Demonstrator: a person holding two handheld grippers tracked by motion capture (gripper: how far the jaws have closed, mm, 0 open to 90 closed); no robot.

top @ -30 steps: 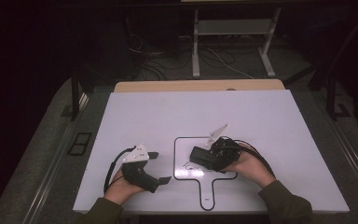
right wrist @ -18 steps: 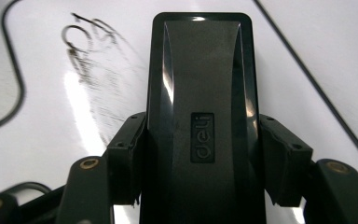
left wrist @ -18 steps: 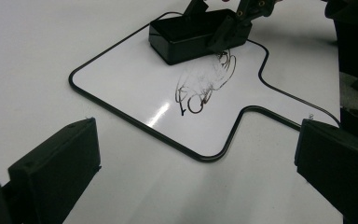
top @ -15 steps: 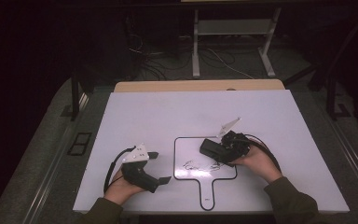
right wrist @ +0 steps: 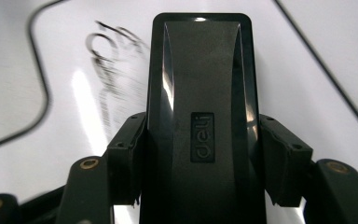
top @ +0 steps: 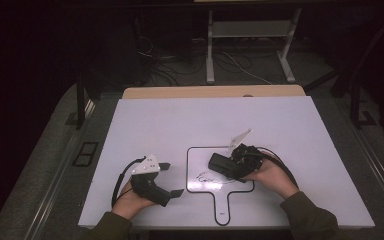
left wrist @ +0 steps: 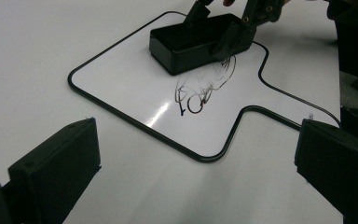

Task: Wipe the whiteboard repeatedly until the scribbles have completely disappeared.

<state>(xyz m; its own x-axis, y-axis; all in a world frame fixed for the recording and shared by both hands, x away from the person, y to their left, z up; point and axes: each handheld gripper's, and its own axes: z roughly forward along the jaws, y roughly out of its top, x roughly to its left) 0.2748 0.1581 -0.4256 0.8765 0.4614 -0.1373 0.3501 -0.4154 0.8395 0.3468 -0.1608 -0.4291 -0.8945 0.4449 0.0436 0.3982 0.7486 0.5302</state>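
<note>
Right then, my right gripper (top: 219,165) was clamped on the black eraser (top: 223,165), one jaw pressed against each long side of it, as the right gripper view showed plainly with the eraser (right wrist: 200,116) running straight out between the two black jaws. The eraser lay flat on the small whiteboard (top: 200,156), the paddle-shaped one with the dark rim and short handle toward the near edge of the white table (top: 180,120). It sat over the right half of that board, just right of the black scribble (top: 209,177), and touching its smeared right end. In the left gripper view the scribble (left wrist: 200,91) showed a clear loop and a few strokes on the near side, while the part next to the eraser (left wrist: 189,42) looked faint and grey.

My left gripper (top: 171,179) rested low on the table to the left of the whiteboard, near the front edge, with my left hand (top: 130,200) wrapped around its body. Its jaws stood wide apart with nothing between them, only bare tabletop and the board's rim (left wrist: 135,123) farther off. The two grippers were well apart, the whiteboard's left part lying between them.
</note>
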